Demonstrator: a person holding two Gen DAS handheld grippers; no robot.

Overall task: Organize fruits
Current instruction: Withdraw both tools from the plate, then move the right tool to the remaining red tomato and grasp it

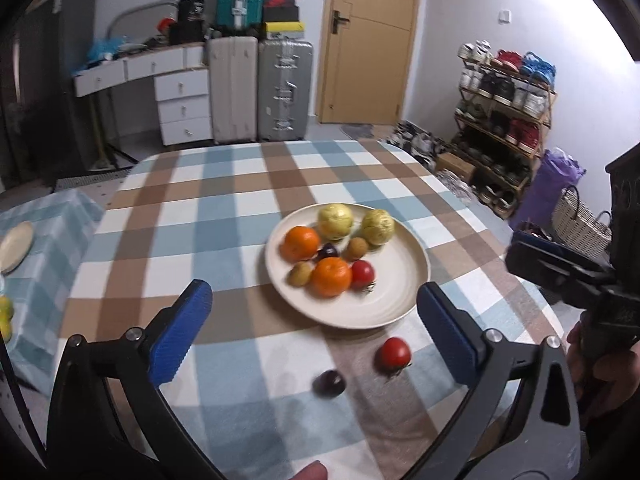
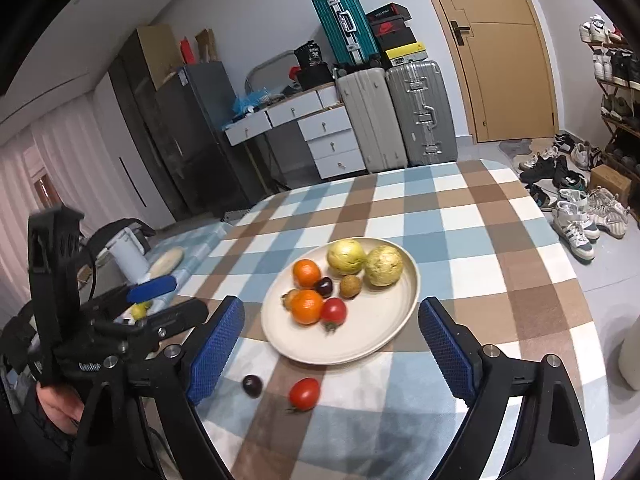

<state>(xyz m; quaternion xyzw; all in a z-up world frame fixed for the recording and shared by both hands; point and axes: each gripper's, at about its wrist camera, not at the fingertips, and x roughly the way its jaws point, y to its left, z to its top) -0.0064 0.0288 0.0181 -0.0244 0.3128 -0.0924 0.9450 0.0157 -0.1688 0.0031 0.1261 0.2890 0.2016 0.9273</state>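
Note:
A cream plate (image 1: 394, 292) (image 2: 372, 340) on the checked tablecloth holds two oranges (image 1: 301, 243) (image 2: 307, 306), two yellow-green round fruits (image 1: 335, 221) (image 2: 346, 257), brown kiwis (image 1: 356, 249), a dark plum (image 2: 325, 286) and a red tomato (image 1: 362, 274) (image 2: 333, 311). A loose tomato (image 1: 394, 353) (image 2: 305, 393) and a loose plum (image 1: 329, 384) (image 2: 253, 385) lie on the cloth in front of the plate. My left gripper (image 1: 314, 340) is open and empty above them. My right gripper (image 2: 330, 348) is open and empty over the plate's near edge.
A side table on the left carries a small plate (image 1: 16, 246) and yellow fruit (image 1: 6, 316). Suitcases (image 1: 285, 90), drawers (image 1: 184, 108) and a door (image 1: 370, 40) stand behind the table. A shoe rack (image 1: 506, 120) and shoes (image 2: 576, 208) are on the right.

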